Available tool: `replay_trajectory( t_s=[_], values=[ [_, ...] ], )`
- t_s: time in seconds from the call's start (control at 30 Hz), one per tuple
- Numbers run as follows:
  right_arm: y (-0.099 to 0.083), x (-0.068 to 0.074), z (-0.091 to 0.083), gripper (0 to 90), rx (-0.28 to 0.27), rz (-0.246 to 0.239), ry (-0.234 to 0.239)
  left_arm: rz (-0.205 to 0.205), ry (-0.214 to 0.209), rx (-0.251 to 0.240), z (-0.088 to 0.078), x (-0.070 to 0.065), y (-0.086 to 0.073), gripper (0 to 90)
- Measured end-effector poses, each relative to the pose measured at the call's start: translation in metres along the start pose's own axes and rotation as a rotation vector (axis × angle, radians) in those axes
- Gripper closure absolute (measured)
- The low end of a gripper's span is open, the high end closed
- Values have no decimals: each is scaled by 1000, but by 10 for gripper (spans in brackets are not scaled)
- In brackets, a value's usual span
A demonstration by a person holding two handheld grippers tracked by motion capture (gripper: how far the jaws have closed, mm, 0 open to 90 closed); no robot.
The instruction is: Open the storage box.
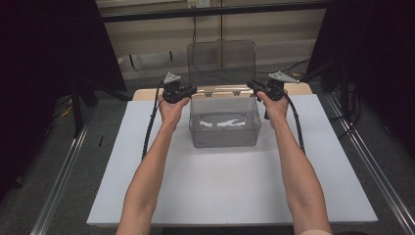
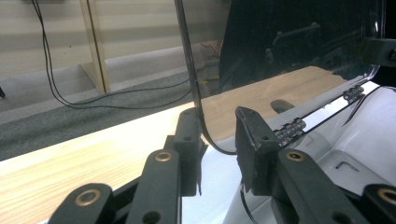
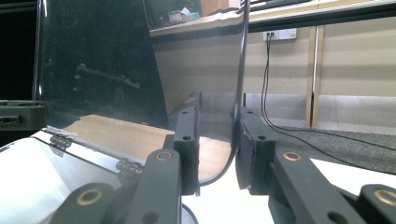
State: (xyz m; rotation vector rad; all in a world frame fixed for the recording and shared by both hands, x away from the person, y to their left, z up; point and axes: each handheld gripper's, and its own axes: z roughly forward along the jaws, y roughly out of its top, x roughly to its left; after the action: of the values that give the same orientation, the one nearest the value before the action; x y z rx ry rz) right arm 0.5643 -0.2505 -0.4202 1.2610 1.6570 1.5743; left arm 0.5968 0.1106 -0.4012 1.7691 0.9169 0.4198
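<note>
Already the clear hinged lid (image 1: pixel 221 61) stands upright above the transparent bin (image 1: pixel 225 122) at centre frame; the left tool (image 1: pixel 185 92) and right tool (image 1: pixel 258 87) straddle its lower corners, jaws spread, unclamped; closing seemingly remains.

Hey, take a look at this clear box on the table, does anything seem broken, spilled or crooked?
Nothing stands out. The clear box sits square on the white table, its hinged lid standing open and upright. The left gripper and right gripper each straddle a lower corner of the lid. No cracks or spills show.
</note>
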Motion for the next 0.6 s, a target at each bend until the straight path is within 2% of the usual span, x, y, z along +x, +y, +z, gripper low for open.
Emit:
replay_trajectory(
  t_s=[0.43,0.6],
  values=[
    [2,0,5,688,42,58,-18,-30,-2,23,3,2,1,672],
    [3,-1,6,679,74,89,-19,-43,14,29,5,2,1,646]
  ],
)
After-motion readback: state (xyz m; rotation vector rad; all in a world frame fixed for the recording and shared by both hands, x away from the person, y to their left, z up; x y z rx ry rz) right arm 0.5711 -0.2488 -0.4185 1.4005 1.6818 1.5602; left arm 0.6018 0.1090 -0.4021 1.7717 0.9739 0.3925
